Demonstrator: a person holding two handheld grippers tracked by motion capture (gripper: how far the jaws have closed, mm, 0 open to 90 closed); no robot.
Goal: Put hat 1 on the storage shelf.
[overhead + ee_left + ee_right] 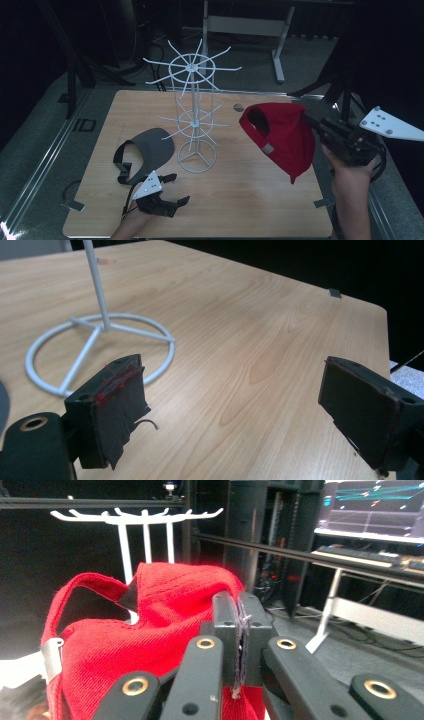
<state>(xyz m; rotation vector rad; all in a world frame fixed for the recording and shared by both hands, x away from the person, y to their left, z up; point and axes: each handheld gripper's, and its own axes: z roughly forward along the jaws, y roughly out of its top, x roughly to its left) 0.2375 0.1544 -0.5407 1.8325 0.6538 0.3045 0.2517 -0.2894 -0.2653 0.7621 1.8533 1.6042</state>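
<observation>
the right claw (pixel 320 126) is pinching the red cap (pixel 280 137) tight by its fabric and holding it up beside the white wire rack (pixel 195 110) — likely to hang it on a prong — while the left claw (pixel 172 189) is gaping empty just over the surface (pixel 250 195), beside the grey visor (pixel 147 150).
</observation>
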